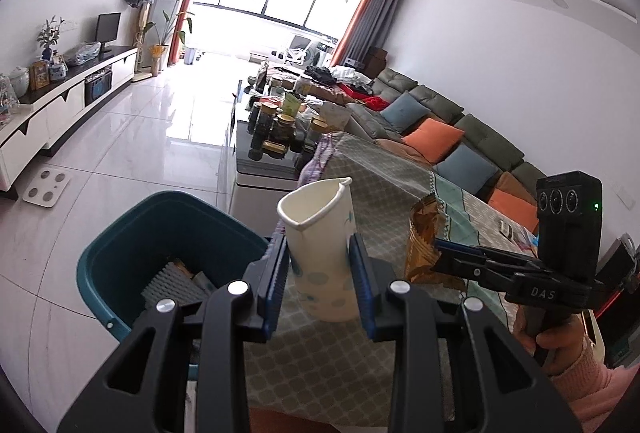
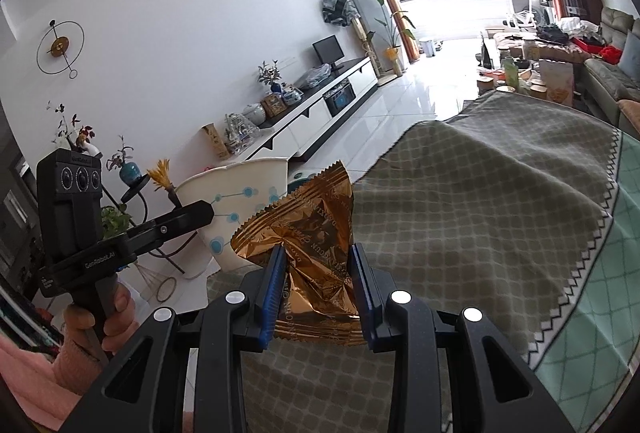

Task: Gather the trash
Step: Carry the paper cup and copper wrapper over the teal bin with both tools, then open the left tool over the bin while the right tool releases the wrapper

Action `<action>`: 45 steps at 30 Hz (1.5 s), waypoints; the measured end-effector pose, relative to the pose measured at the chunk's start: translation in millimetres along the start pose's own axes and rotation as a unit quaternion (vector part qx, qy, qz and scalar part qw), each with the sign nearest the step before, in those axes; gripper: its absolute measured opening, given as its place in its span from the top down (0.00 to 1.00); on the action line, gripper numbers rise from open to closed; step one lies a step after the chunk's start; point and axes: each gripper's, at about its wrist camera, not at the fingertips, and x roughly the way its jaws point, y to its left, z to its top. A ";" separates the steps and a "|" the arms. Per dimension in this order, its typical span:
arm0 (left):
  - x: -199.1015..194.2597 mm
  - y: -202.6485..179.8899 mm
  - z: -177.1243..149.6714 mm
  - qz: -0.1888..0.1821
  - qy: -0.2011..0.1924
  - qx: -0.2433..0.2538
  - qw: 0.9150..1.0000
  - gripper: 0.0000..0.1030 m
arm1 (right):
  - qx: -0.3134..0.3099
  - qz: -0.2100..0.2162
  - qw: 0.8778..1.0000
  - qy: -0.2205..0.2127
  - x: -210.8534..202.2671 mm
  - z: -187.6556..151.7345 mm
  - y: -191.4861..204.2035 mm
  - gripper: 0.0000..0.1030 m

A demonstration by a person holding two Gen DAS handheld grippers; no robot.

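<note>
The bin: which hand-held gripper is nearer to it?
Left. The left gripper, holding the cup, is right beside the bin; the right gripper, holding the wrapper, is farther away over the table.

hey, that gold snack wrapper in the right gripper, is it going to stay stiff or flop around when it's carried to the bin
Probably floppy: the gold wrapper is creased foil, crumpled between the right gripper pads. It looks torn open and flat, so likely very light. Its glossy surface might slip.
</note>
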 end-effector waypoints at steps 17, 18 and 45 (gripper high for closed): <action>-8.0 27.5 5.8 0.046 -0.019 -0.022 0.999 0.69 | -0.024 0.028 0.999 0.015 35.0 19.3 26.0 0.68; -7.9 28.2 6.0 0.048 -0.020 -0.023 0.998 0.69 | -0.026 0.029 0.999 0.016 36.8 20.5 27.4 0.68; 17.9 83.5 -2.7 0.108 0.011 -0.075 0.991 0.69 | -0.017 0.042 0.997 0.069 105.3 35.2 38.1 0.68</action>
